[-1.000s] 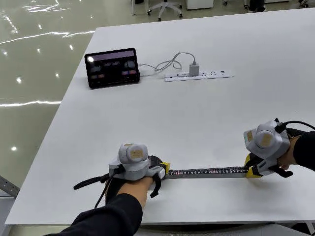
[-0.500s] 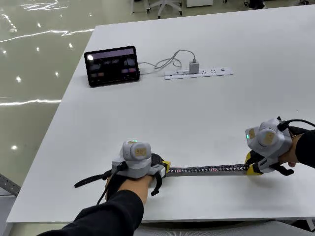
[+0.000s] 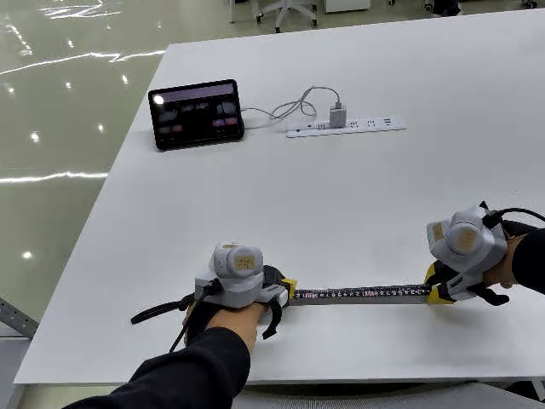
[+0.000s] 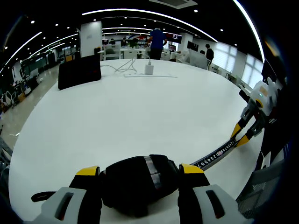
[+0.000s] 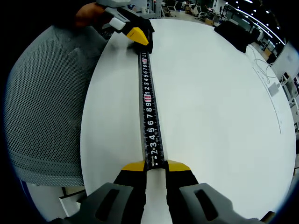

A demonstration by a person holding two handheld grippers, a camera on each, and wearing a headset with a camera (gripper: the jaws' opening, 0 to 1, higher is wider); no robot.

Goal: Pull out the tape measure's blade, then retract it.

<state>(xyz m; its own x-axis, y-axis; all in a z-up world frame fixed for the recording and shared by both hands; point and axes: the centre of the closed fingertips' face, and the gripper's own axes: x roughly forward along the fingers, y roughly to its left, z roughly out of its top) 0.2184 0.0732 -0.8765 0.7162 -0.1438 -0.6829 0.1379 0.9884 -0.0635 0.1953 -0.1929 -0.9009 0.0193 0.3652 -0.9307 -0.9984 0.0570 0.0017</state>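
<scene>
The black tape measure case (image 4: 140,179) sits between the yellow-tipped jaws of my left gripper (image 4: 140,173), which is shut on it near the table's front edge (image 3: 274,294). Its black blade (image 3: 362,295) with white numbers runs flat along the table to my right gripper (image 3: 436,292). That gripper (image 5: 153,165) is shut on the blade's end. In the right gripper view the blade (image 5: 148,107) stretches away to the case (image 5: 140,31) held by the other gripper. In the left gripper view the blade (image 4: 219,152) runs off to the right gripper (image 4: 243,133).
A dark tablet (image 3: 196,113) stands at the back left of the white table (image 3: 341,196). Beside it lie a white power strip (image 3: 345,128) with a plugged-in charger and a cable. A mesh chair back (image 5: 51,98) is by the table's front edge.
The blade looks slightly longer, with the right gripper a touch further right. The left gripper and case have stayed in place.
</scene>
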